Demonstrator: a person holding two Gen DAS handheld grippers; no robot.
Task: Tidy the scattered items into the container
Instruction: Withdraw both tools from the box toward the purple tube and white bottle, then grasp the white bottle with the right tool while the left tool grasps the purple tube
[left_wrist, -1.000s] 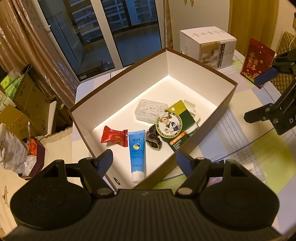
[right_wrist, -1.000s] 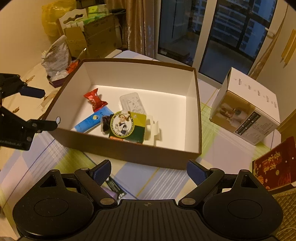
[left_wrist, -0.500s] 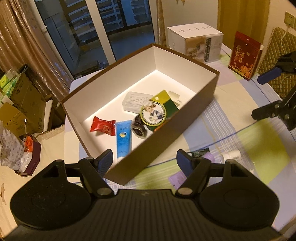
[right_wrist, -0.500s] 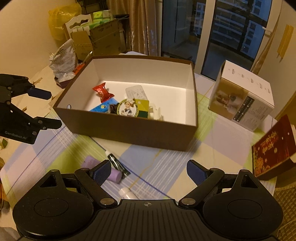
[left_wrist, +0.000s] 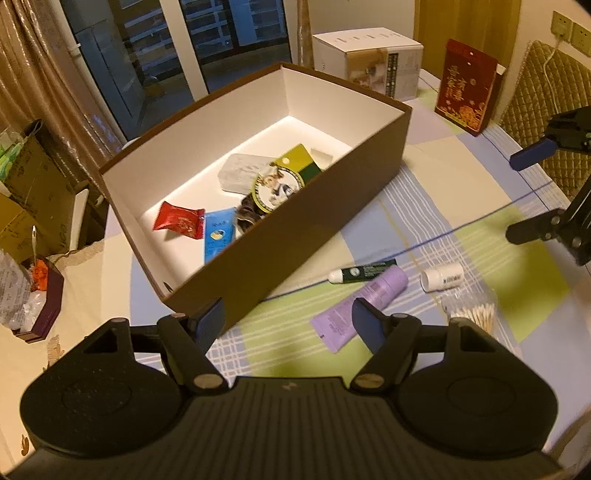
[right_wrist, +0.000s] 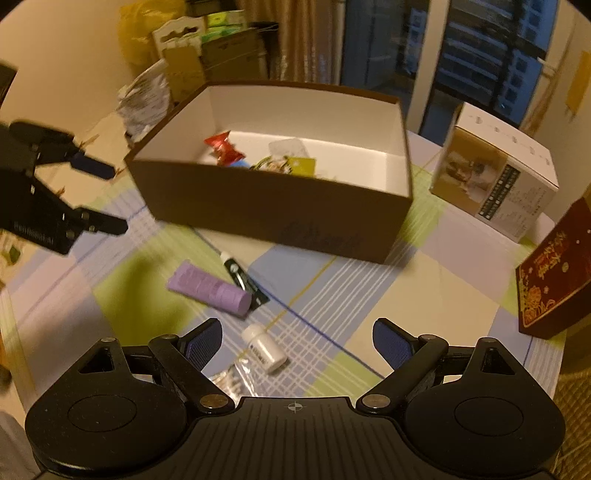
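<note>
Brown box (left_wrist: 303, 236) holds candy (left_wrist: 179, 220), blue tube (left_wrist: 218, 240), round-label packet (left_wrist: 280, 184).
Both tongs, left (left_wrist: 288, 321) and right (right_wrist: 297, 341), hover gaping, empty, above bench (left_wrist: 461, 206).

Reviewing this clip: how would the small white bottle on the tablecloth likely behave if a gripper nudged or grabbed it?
The small white bottle lies on its side, so a nudge would probably roll it across the tablecloth. It looks like rigid plastic, so probably light and stiff. Its smooth round body might slip between the right gripper's open jaws.

left claw (left_wrist: 288, 321) spread wide and empty, right claw (right_wrist: 297, 338) likewise spread, both held aloft
</note>
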